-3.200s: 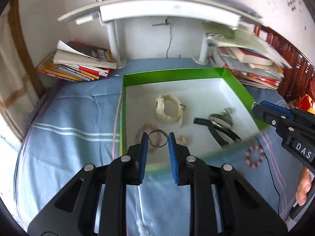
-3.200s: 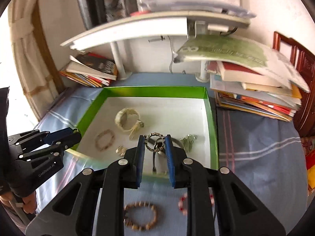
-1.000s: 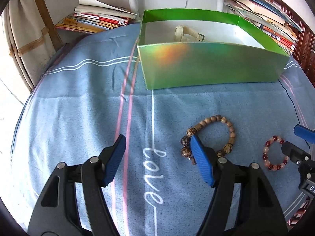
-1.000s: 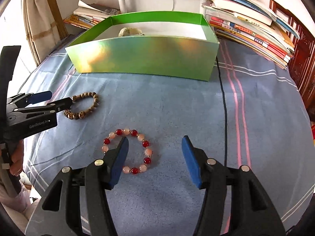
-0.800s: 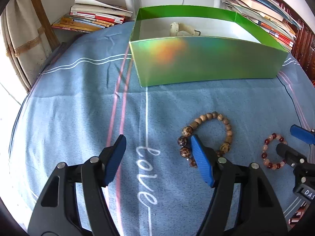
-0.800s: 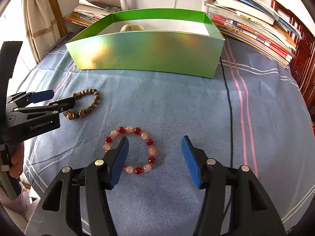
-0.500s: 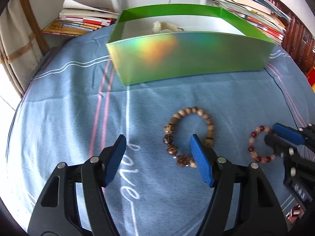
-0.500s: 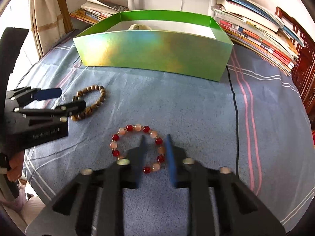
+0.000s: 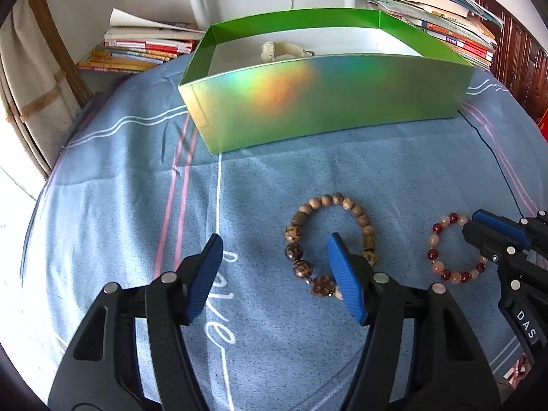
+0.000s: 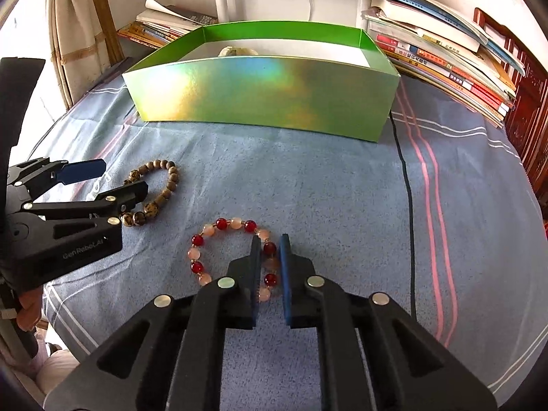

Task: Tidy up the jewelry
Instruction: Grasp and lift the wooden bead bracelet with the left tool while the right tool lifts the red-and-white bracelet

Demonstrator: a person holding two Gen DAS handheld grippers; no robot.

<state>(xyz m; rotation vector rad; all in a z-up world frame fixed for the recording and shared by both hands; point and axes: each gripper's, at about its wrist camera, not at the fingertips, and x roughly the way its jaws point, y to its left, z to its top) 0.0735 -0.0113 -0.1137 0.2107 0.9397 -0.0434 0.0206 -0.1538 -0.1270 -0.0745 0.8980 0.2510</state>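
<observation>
Bracelets are seen on the blue striped cloth (image 9: 274,178) in the lower half of both views. The wooden bead bracelet (image 9: 330,236) lies at centre right of the left wrist view, where the left gripper (image 9: 274,267) is held wide apart, its right finger resting inside the loop. The red and pink bead bracelet (image 10: 233,257) sits at centre of the right wrist view, its right side clamped between the nearly closed fingers of the right gripper (image 10: 269,267). The green box (image 10: 267,102) is placed in the upper middle, with a cream bracelet (image 9: 277,49) visible inside. Stacked books (image 10: 445,51) are seen at upper right.
</observation>
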